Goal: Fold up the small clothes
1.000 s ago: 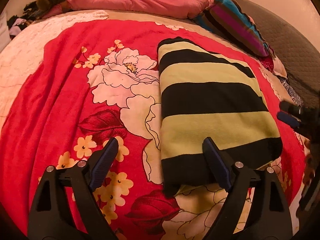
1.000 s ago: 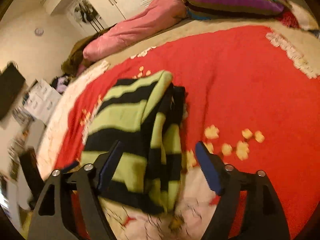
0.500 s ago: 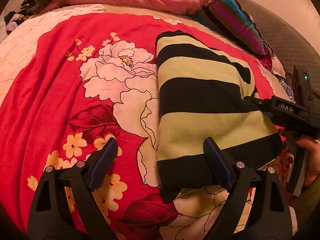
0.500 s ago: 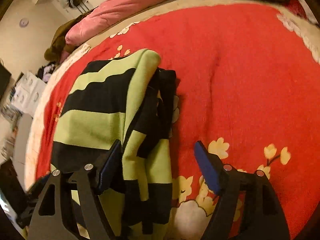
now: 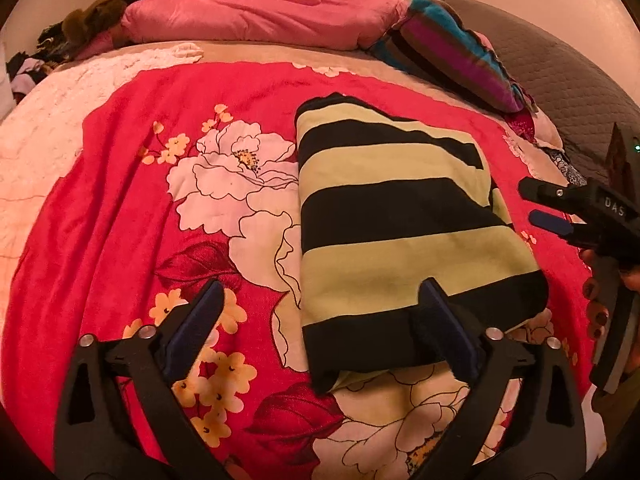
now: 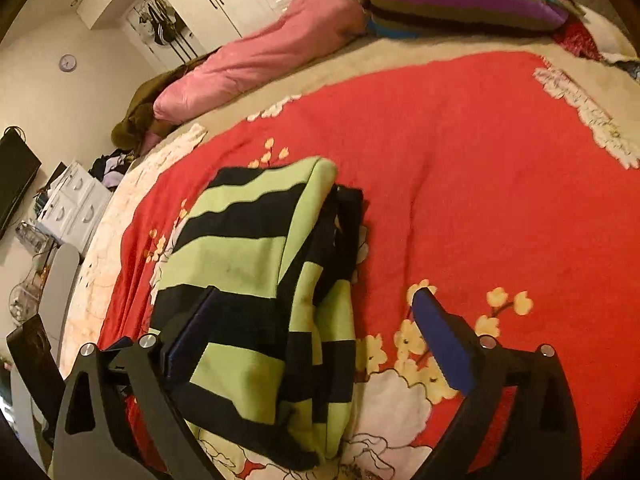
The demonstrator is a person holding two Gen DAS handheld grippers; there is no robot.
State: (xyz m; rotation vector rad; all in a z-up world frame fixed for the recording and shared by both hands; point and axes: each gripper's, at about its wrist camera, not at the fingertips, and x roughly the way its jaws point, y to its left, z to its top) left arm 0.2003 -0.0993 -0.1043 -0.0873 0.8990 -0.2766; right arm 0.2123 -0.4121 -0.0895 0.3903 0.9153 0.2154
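Folded garment on the blanket, a gripper at each near corner.

We see the garment [image 5: 400, 236] lying on the blanket [image 5: 120, 200]; our left gripper [image 5: 320, 320] straddles its near left corner, our right gripper [image 6: 312, 332] its near right edge, and pillows [image 5: 260, 16] lie behind.

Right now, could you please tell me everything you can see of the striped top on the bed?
The striped top is a soft knit with broad black and pale green bands. It lies flat on the red flowered blanket, folded into a long rectangle; from the right wrist view, layered edges show along its right side. The left gripper and right gripper both stand open around its near end, their jaws having just widened, and neither clamps it.
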